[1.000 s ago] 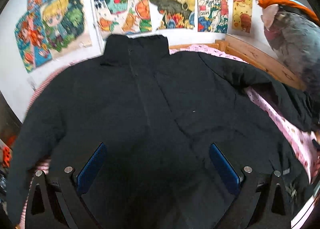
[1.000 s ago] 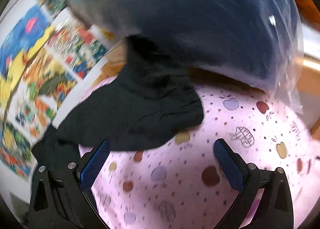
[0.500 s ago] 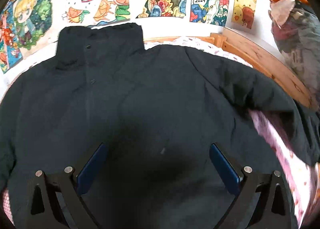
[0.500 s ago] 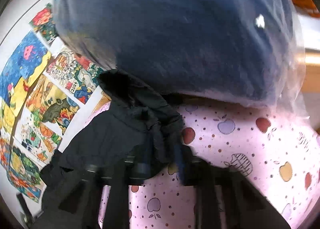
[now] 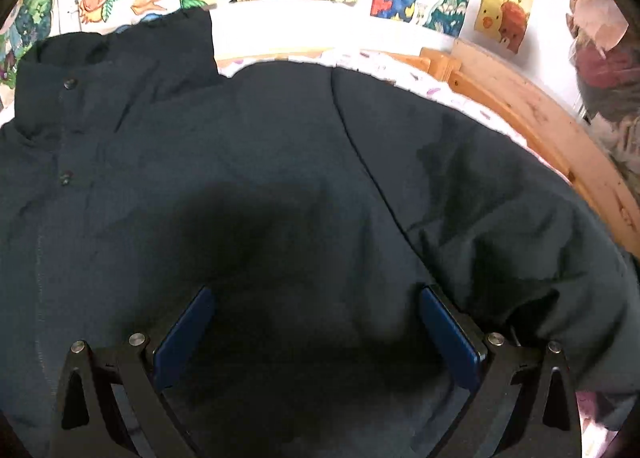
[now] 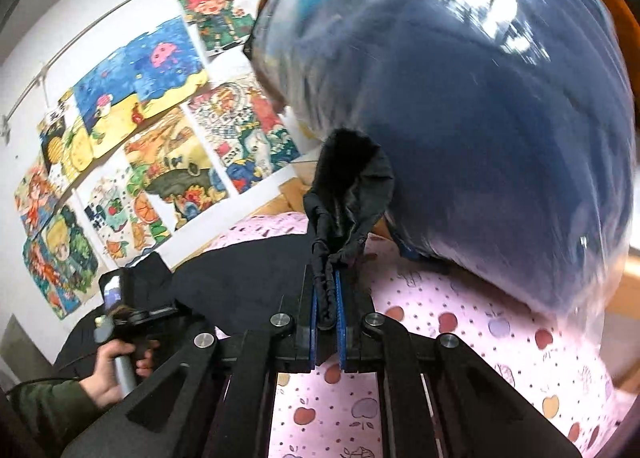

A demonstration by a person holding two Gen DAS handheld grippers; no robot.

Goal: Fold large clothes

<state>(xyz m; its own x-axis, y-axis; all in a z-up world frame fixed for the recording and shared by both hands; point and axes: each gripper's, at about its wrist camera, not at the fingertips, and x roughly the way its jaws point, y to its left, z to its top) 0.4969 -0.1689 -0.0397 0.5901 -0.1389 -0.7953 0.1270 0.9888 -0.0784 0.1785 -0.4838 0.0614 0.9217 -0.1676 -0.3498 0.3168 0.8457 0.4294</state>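
A large black jacket (image 5: 280,161) lies front up on the bed, its collar (image 5: 116,57) toward the wall. My left gripper (image 5: 318,322) hovers open just over the chest, beside the seam of the sleeve (image 5: 500,217) that runs off to the right; nothing is between its blue pads (image 5: 184,330). In the right wrist view my right gripper (image 6: 326,298) is shut on the bunched sleeve cuff (image 6: 348,193) and holds it up off the pink sheet (image 6: 460,338). A hand (image 6: 116,362) grips the left gripper's handle at lower left.
A big blue bundle in clear plastic (image 6: 460,117) bulges right behind the raised cuff. The wooden bed frame (image 5: 540,129) runs along the right side, with a heap of clothes (image 5: 604,77) beyond it. Drawings (image 6: 160,105) cover the white wall.
My right gripper has shut on the sleeve cuff and raised it off the sheet. My left gripper has slid right across the jacket and come down closer to it, staying open.
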